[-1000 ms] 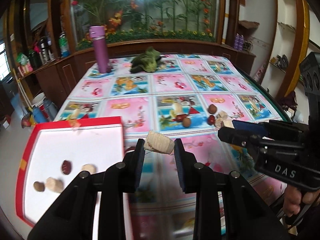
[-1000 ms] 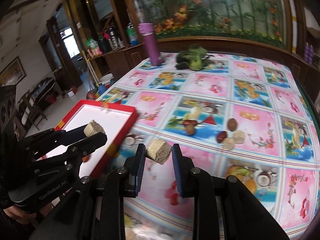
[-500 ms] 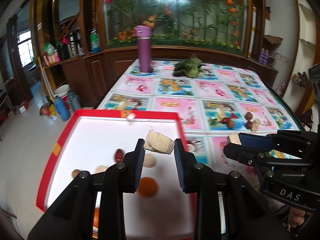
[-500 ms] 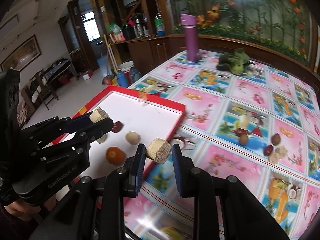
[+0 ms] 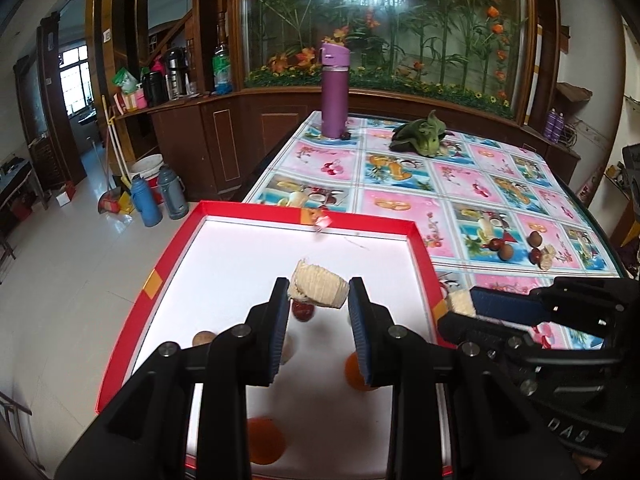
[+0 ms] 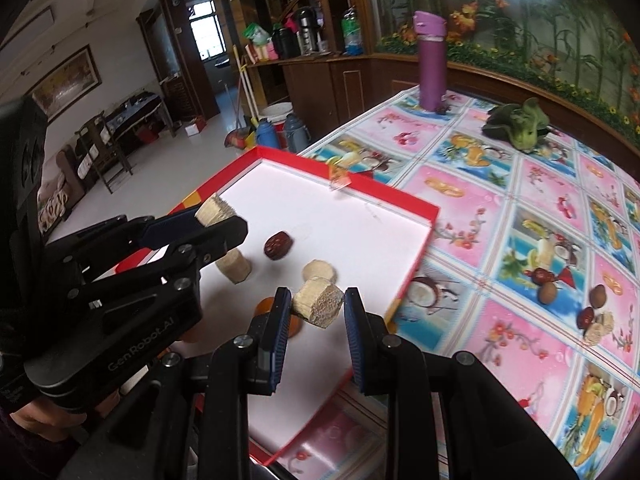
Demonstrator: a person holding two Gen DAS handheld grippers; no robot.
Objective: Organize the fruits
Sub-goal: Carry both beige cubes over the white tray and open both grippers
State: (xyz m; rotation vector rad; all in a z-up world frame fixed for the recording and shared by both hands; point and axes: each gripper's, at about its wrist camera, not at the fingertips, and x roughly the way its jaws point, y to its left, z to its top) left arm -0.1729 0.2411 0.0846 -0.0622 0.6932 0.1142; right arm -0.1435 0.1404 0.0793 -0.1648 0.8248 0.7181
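My left gripper (image 5: pixel 318 300) is shut on a pale ridged fruit chunk (image 5: pixel 318 291) and holds it above the white floor of the red-rimmed tray (image 5: pixel 360 224). My right gripper (image 6: pixel 318 306) is shut on a second beige chunk (image 6: pixel 318 304), above the tray's (image 6: pixel 400 196) right part. In the tray lie a dark red date (image 6: pixel 277 245), two beige chunks (image 6: pixel 234 266), and orange fruits (image 5: pixel 264 440). More dates, brown round fruits and chunks (image 6: pixel 596 322) lie on the tablecloth to the right.
A purple bottle (image 5: pixel 335 90) and a green leafy vegetable (image 5: pixel 420 136) stand at the table's far end. The tray overhangs the table's left edge. Thermos flasks (image 5: pixel 160 200) and a bucket stand on the floor to the left.
Both grippers have moved left from over the tablecloth to above the tray, each still holding its chunk. More of the tray and its fruits now shows.
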